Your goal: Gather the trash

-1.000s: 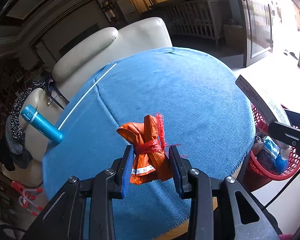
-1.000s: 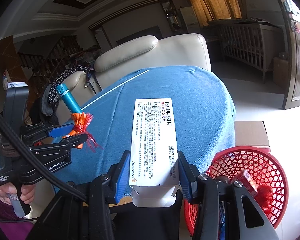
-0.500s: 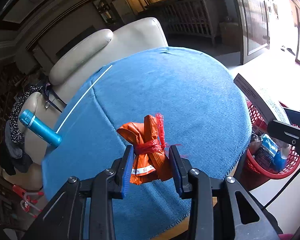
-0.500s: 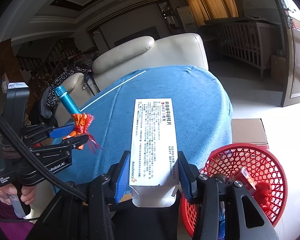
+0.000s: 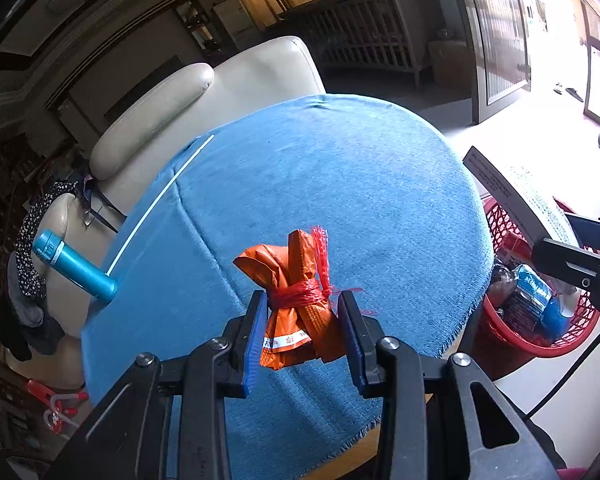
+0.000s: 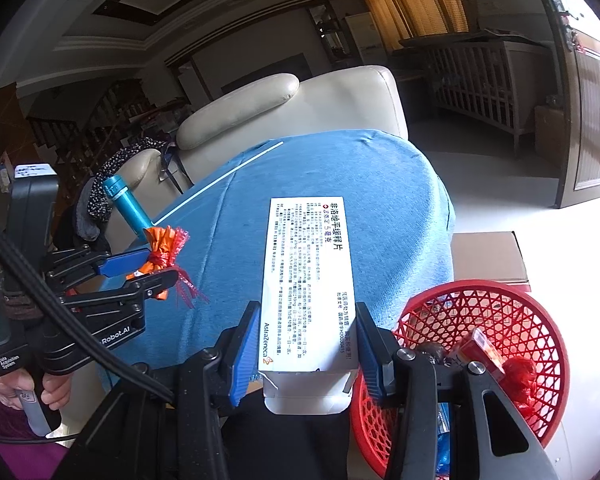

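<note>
My left gripper [image 5: 303, 320] is shut on an orange plastic bag [image 5: 296, 300] tied with red net string, held above the blue-clothed table [image 5: 340, 200]. It also shows in the right wrist view [image 6: 160, 252] at left. My right gripper [image 6: 306, 340] is shut on a white medicine box [image 6: 306, 280] with printed text, held over the table's near edge. The red mesh basket [image 6: 500, 320] stands on the floor just right of the box, with several trash items inside. In the left wrist view the basket [image 5: 500, 232] sits at the right, behind the box [image 5: 512, 196].
A teal cylinder [image 5: 74, 266] stands at the table's left edge, next to a thin white stick [image 5: 160, 204]. A cream sofa [image 5: 220, 92] is behind the table. A cardboard box [image 6: 488, 256] lies on the floor beyond the basket.
Both grippers keep their hold. The views have shifted slightly, with the table and basket moving a little; the grips look unchanged.
</note>
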Demonstrator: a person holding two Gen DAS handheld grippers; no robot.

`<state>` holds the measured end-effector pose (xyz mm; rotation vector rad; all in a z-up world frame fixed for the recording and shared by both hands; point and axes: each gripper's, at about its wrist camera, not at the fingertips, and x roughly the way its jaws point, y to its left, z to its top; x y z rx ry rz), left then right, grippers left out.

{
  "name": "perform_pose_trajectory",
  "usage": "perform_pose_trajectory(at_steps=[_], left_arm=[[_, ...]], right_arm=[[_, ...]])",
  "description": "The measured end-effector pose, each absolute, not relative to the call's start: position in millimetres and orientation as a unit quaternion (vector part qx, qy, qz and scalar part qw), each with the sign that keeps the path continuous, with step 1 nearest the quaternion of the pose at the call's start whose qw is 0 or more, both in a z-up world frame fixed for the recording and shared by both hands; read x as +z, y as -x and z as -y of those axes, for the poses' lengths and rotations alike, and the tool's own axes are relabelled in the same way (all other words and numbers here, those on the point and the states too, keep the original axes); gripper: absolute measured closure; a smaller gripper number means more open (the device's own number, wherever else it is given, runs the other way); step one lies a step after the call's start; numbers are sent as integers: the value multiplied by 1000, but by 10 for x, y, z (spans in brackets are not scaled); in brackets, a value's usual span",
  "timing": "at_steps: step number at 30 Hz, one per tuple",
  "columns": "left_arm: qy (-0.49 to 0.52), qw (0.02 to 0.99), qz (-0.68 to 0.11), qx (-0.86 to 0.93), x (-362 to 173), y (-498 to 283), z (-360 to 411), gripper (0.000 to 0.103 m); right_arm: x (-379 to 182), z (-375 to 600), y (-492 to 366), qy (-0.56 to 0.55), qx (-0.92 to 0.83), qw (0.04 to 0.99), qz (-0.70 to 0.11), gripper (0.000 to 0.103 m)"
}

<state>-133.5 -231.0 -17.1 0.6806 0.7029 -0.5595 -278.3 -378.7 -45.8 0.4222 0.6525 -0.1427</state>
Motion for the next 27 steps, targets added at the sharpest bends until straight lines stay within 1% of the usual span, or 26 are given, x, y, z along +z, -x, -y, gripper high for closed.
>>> perform_pose_trajectory(at_steps=[27], left_arm=[[-349, 831, -310, -302, -213, 1552, 2651, 65]], right_arm=[[-497, 3985, 2958, -218, -103, 918, -313, 55]])
